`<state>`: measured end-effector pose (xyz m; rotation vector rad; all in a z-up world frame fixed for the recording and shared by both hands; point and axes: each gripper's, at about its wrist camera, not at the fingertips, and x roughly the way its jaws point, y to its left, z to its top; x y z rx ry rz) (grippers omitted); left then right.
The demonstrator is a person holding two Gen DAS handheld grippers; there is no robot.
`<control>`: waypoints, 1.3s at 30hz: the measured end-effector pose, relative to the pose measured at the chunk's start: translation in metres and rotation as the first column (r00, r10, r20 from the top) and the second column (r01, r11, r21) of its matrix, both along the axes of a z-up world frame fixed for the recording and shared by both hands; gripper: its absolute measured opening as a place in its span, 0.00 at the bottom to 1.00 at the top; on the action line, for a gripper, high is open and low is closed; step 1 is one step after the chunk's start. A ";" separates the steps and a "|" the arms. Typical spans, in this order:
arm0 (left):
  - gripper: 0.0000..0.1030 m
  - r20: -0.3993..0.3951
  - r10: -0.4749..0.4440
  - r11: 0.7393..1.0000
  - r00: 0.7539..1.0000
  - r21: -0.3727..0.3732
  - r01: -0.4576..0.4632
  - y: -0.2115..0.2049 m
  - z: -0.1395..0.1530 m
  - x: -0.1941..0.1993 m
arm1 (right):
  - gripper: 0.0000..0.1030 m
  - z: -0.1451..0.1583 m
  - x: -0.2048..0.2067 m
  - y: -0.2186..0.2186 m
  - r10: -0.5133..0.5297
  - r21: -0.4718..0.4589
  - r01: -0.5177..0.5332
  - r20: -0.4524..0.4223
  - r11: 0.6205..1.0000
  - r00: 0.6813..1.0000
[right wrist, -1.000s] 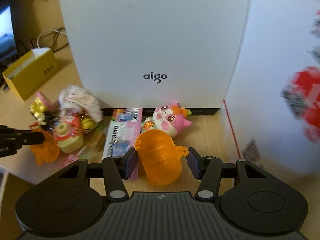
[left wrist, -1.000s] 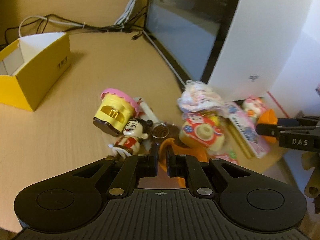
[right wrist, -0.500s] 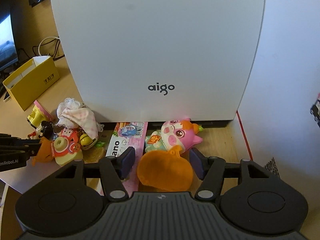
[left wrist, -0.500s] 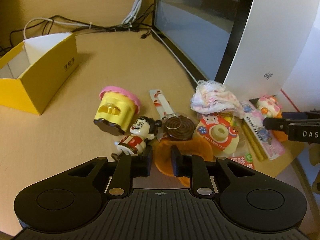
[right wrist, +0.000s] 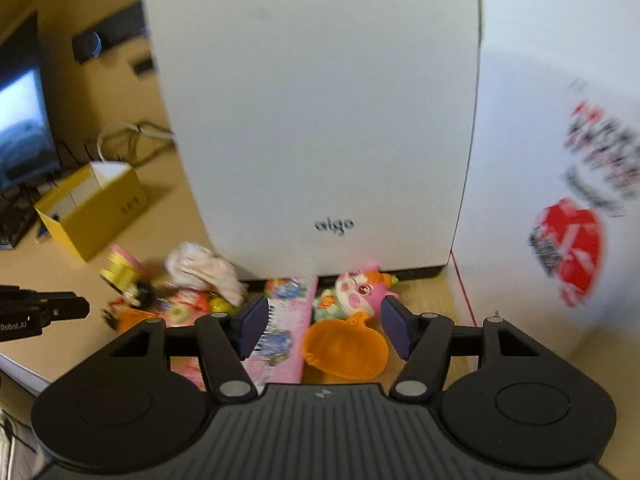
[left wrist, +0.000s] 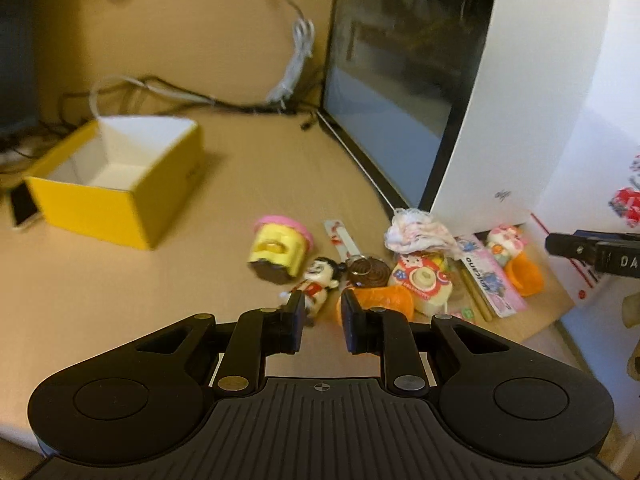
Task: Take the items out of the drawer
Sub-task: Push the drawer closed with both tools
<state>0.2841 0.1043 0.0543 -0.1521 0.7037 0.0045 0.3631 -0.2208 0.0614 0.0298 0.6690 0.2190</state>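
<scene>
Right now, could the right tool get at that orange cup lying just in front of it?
Probably yes. The right tool is open, the orange cup lies just beyond its tips with nothing over it; only the pink toy crowds it behind.

Plastic toys on a matt wood-grain desk (left wrist: pixel 120 292)

Translucent orange plastic shell (right wrist: pixel 346 350) looks glossy; frilly white cloth bundle (left wrist: pixel 416 232) soft; yellow cardboard box (left wrist: pixel 116 184) matt; tall white case (right wrist: pixel 320 120) smooth.

Small toys lie clustered on the desk (left wrist: pixel 120 280): two orange shells (right wrist: pixel 346 350), pink cat (right wrist: pixel 360 288)

Tan desk (left wrist: pixel 120 288), dark monitor (left wrist: pixel 396 64), beige wall (left wrist: pixel 180 32)
</scene>
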 end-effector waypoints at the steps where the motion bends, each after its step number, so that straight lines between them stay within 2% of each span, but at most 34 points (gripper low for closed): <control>1: 0.22 0.018 0.010 1.000 1.000 0.003 -0.010 0.002 0.005 -0.016 | 0.61 0.005 -0.011 0.000 -0.003 0.011 0.003 0.023 1.000 1.000; 3: 0.22 0.045 0.039 0.999 0.998 0.007 -0.040 0.008 0.011 -0.049 | 0.62 0.016 -0.039 -0.001 -0.022 0.044 0.019 0.082 0.999 0.996; 4: 0.22 0.053 0.053 0.999 0.997 0.006 -0.054 0.011 0.014 -0.064 | 0.65 0.020 -0.052 0.000 -0.036 0.061 0.029 0.105 0.998 0.994; 6: 0.22 0.065 0.077 0.997 0.995 0.001 -0.077 0.019 0.014 -0.096 | 0.68 0.028 -0.077 0.006 -0.060 0.083 0.050 0.123 0.995 0.991; 12: 0.20 0.042 0.125 0.992 0.991 -0.007 -0.124 0.036 -0.001 -0.181 | 0.68 0.031 -0.162 0.030 0.011 0.042 -0.015 0.093 0.999 0.996; 14: 0.20 0.020 0.155 0.987 0.988 -0.040 -0.154 0.036 -0.008 -0.205 | 0.68 0.026 -0.185 0.037 0.026 0.042 -0.030 0.076 0.999 0.997; 18: 0.20 0.020 0.129 0.991 0.991 -0.049 -0.128 0.019 -0.021 -0.246 | 0.68 0.011 -0.234 0.048 0.070 0.085 -0.071 0.020 0.994 0.997; 21: 0.20 0.024 0.102 0.993 0.994 -0.066 -0.101 -0.007 -0.032 -0.273 | 0.68 -0.002 -0.266 0.054 0.101 0.054 -0.101 0.003 0.993 0.995; 26: 0.20 0.007 0.061 0.996 0.998 -0.070 -0.061 -0.058 -0.059 -0.295 | 0.68 -0.038 -0.301 0.050 0.127 -0.051 -0.128 -0.032 0.990 0.991; 30: 0.20 0.005 0.094 0.995 0.996 -0.038 -0.094 -0.091 -0.086 -0.299 | 0.68 -0.074 -0.320 0.032 0.111 -0.097 -0.116 -0.051 0.989 0.992; 34: 0.20 0.057 0.119 0.992 0.991 0.034 -0.121 -0.118 -0.112 -0.301 | 0.68 -0.115 -0.333 0.016 0.053 -0.182 -0.051 0.007 0.982 0.999; 39: 0.20 0.073 0.147 0.987 0.986 0.048 -0.150 -0.130 -0.130 -0.300 | 0.68 -0.140 -0.330 0.013 0.068 -0.234 -0.047 0.080 0.971 0.994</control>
